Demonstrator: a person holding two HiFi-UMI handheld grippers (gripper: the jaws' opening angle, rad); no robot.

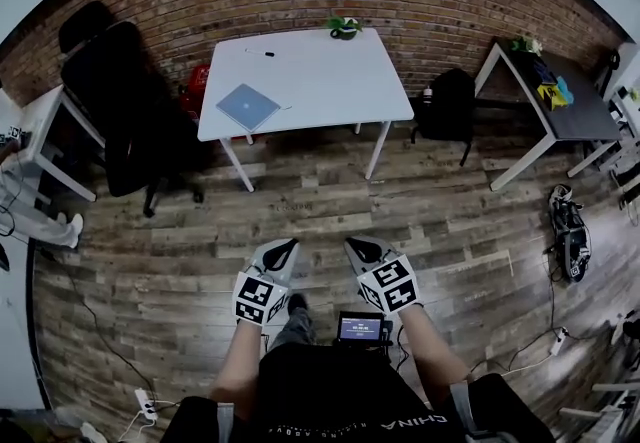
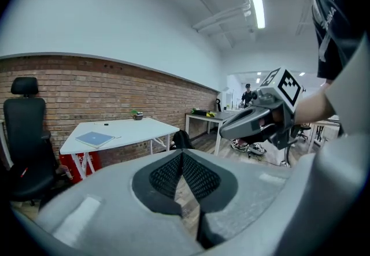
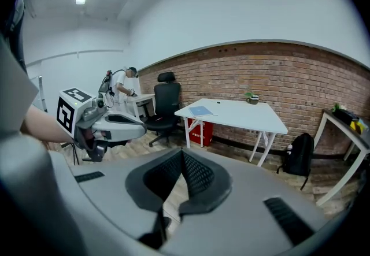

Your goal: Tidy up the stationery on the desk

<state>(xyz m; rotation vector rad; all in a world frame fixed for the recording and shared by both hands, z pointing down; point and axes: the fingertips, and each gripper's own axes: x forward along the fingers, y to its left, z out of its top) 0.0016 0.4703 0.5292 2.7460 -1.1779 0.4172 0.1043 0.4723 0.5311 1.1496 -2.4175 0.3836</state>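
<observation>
Bright ceiling strip light (image 2: pixel 255 4); strong fisheye bending, dark vignetted corners.

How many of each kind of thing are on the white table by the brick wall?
Blue notebook: 1
Small black pen: 1
Potted plant: 1
Total: 3 on the white table. A thin sliver beside the notebook is too small to name, so it is not counted.

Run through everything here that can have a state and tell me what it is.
left gripper: shut, empty.
right gripper: shut, empty.
blue notebook: closed, flat on the white desk.
office chair: unoccupied.
potted plant: upright at the desk's back edge.
small screen: lit.
</observation>
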